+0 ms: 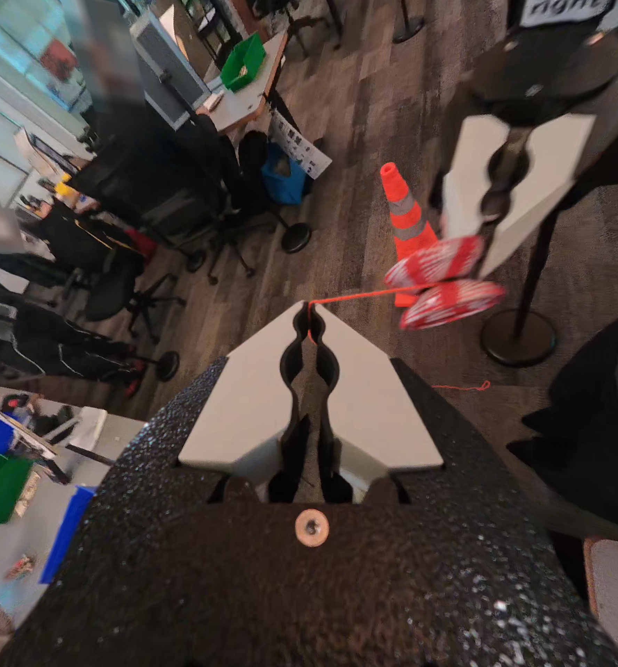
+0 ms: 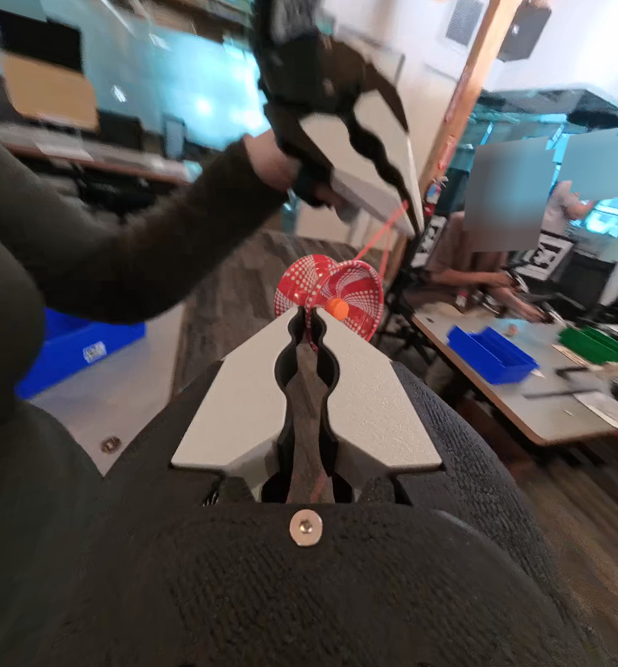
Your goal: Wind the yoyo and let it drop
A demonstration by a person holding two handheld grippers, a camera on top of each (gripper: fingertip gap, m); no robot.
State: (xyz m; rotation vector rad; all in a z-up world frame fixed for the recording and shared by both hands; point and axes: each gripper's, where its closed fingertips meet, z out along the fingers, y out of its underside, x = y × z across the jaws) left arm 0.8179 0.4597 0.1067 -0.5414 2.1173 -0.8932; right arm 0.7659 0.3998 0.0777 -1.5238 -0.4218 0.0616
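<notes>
Left gripper was pinched tight on the red string at its tips; the line ran taut rightward to the yoyo, which the right gripper clamped by one rim, both held in mid-air. Judgement: winding was underway. Best to keep the string tensioned and feed it square into the groove between the yoyo's halves, not over a rim. A loose string tail trailed nearby and could snag. Below: wood-look floor, office chairs, orange cone, stanchion base.
</notes>
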